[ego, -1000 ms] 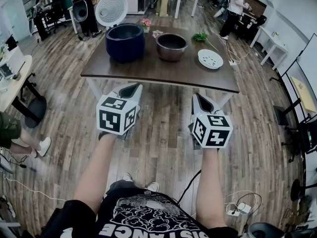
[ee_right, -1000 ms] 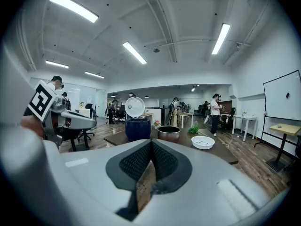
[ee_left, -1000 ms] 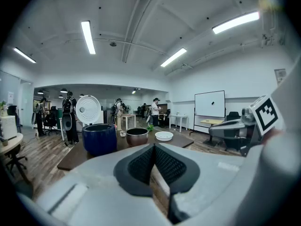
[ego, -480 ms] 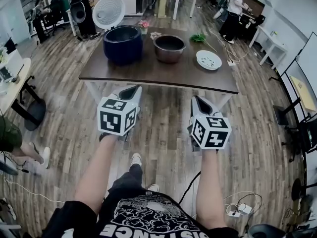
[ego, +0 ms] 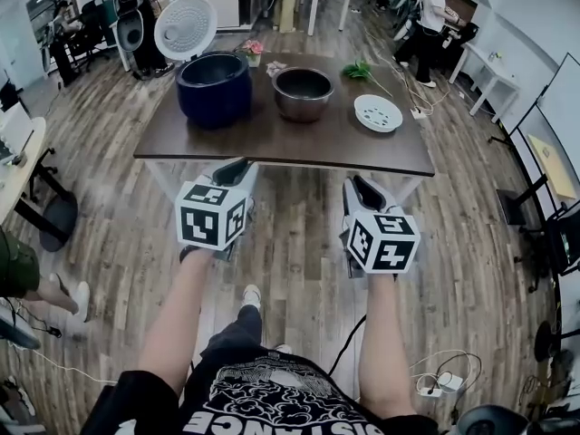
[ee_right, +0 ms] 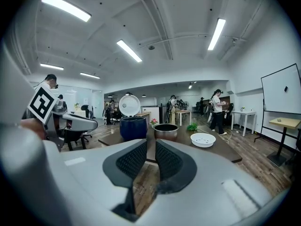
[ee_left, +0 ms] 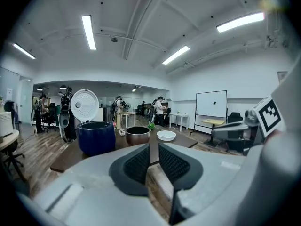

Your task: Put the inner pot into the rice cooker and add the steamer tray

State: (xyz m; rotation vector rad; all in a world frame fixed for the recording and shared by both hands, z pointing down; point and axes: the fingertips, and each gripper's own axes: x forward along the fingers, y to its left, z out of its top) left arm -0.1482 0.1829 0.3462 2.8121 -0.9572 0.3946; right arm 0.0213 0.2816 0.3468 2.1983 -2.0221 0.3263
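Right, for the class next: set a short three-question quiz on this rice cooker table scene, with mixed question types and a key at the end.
1. True or false: the inner pot already sits inside the rice cooker.
2. In the head view, which of these lies farthest right on the table? A. rice cooker B. inner pot C. steamer tray
3. In one word: is the cooker's lid open or shut?

Key
1. False: the pot stands on the table beside the cooker, apart from it.
2. C
3. Open
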